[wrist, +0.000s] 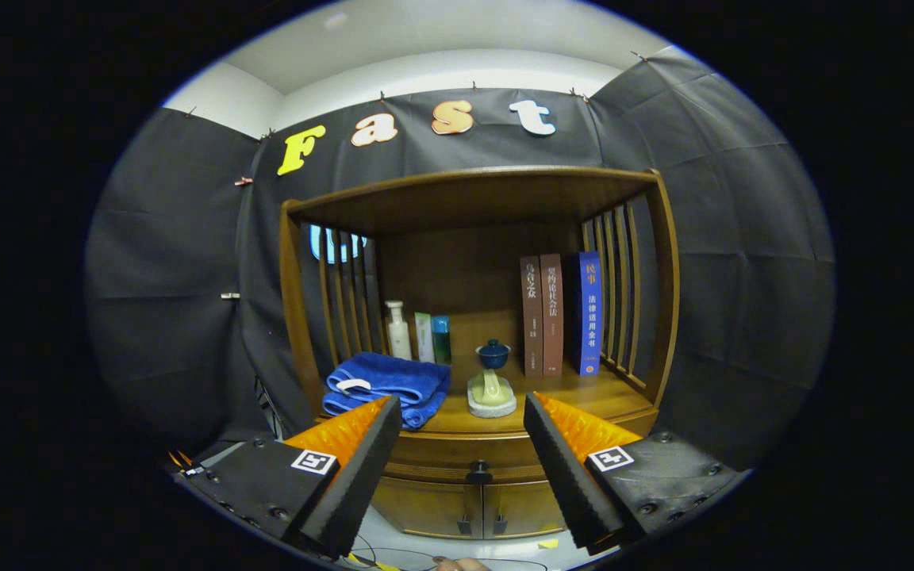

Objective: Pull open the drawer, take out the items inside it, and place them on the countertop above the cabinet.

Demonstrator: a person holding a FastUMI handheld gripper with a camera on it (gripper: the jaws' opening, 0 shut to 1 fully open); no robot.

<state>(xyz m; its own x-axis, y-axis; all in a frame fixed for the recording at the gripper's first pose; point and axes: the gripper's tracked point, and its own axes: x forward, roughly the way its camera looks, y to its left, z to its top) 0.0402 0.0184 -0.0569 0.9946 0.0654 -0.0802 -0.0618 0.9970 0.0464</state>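
Ahead of the gripper, whose fingers stand wide apart and empty, the drawer sits closed, its knob at six o'clock (small, round), so a misaligned approach could slip off it.

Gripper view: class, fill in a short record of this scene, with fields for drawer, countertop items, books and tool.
drawer: shut, dark knob facing the tool
countertop items: folded blue towel, bottles behind it, small blue lidded cup, pale green object in front of it
books: three upright, right of the cup
tool: open, holding nothing, knob between its fingers
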